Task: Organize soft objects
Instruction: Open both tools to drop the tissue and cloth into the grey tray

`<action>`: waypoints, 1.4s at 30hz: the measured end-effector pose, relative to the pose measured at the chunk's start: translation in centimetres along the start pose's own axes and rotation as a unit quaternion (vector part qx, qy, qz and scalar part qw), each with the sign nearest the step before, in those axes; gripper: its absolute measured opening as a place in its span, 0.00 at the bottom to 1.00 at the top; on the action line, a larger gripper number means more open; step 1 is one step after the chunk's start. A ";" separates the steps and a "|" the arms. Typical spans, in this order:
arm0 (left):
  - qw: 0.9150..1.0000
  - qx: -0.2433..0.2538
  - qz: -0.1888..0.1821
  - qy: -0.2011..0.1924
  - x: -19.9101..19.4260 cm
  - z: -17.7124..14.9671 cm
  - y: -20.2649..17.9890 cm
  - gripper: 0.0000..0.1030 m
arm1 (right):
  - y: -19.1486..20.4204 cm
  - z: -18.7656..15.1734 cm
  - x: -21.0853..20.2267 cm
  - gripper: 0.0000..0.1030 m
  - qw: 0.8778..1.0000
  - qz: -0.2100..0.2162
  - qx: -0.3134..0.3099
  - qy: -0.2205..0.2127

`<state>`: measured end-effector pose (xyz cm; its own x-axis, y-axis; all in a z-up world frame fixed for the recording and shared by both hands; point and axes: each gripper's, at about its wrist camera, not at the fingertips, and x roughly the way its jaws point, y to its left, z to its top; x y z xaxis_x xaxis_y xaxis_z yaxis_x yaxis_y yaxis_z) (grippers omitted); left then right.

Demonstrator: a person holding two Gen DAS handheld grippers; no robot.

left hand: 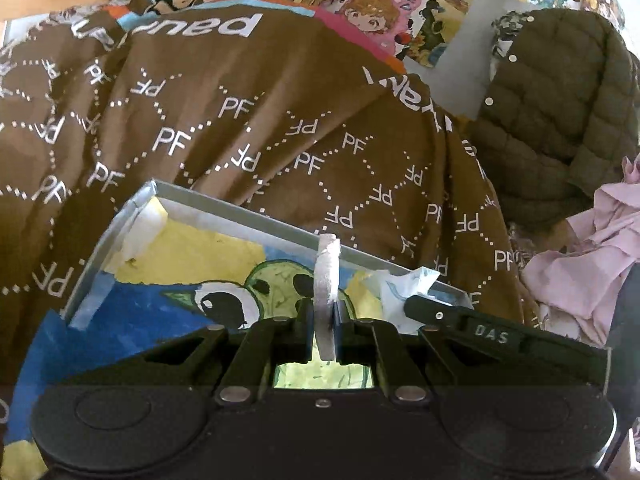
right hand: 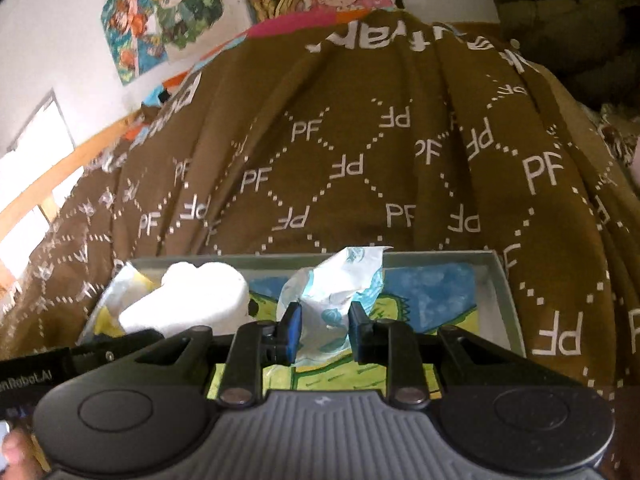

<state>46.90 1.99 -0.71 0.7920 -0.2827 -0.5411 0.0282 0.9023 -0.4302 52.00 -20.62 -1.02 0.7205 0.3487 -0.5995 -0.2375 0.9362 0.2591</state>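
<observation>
Soft white pad (left hand: pixel 327 280), thin and seen edge-on, stands upright between the tips of the left gripper (left hand: pixel 323 320), whose jaws are pressed together on it. In the left wrist view it hangs over a shallow grey tray (left hand: pixel 256 224) lined with a painted picture in blue and yellow, showing a green big-eyed cartoon face. The tray lies on a brown blanket (left hand: pixel 224 120) printed with white "PF" letters and dotted diamonds. To the right of the pad, a crumpled white and blue wrapper (left hand: pixel 404 284) sits at the tray's right side, with a black finger of the other gripper reaching in beside it. Farther right, an olive quilted jacket (left hand: pixel 560 100) is heaped above a pale pink cloth (left hand: pixel 592 264).

In the right wrist view, the white pad (right hand: pixel 200 300) shows broadside at the tray's (right hand: pixel 500 280) left end, the left gripper's dark body just below it. The right gripper (right hand: pixel 324 328) pinches the crumpled wrapper (right hand: pixel 340 284) between its partly closed jaws, over the tray's middle. Cartoon drawings (right hand: pixel 160 20) hang on the white wall behind the blanket (right hand: pixel 360 160).
</observation>
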 end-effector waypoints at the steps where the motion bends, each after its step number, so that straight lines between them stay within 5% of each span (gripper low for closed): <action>1: 1.000 -0.004 -0.002 0.001 0.2 0.0 0.1 0.09 | 0.2 0.0 0.2 0.27 1.000 -0.011 -0.010 0.006; 4: 1.000 -0.011 -0.005 0.007 0.8 -0.3 0.4 0.10 | 0.4 -0.4 0.7 0.30 0.999 -0.041 -0.024 0.020; 11: 0.999 -0.025 -0.006 0.020 1.3 -0.5 1.1 0.12 | -0.4 -0.9 1.3 0.40 0.999 -0.011 0.023 0.033; 16: 0.999 -0.032 0.003 0.028 1.3 -0.8 1.5 0.26 | -0.8 -1.4 1.6 0.53 0.999 -0.008 0.042 0.030; 23: 0.998 -0.041 0.028 0.027 0.2 -1.1 1.7 0.54 | -0.6 -1.9 1.0 0.55 0.999 -0.027 0.042 0.016; 33: 0.999 -0.033 0.039 0.012 -3.3 -2.8 0.6 0.76 | -0.8 -2.7 -6.4 0.65 0.997 0.015 0.069 -0.032; 42: 0.999 -0.026 0.045 0.000 -7.9 -6.0 -0.7 0.80 | -0.3 -5.4 -12.5 0.76 0.996 0.028 0.051 -0.060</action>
<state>36.94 1.65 -0.47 0.7896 -0.2006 -0.5800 -0.0753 0.9063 -0.4159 39.54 -25.05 2.30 0.7826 0.3864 -0.4880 -0.2158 0.9038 0.3695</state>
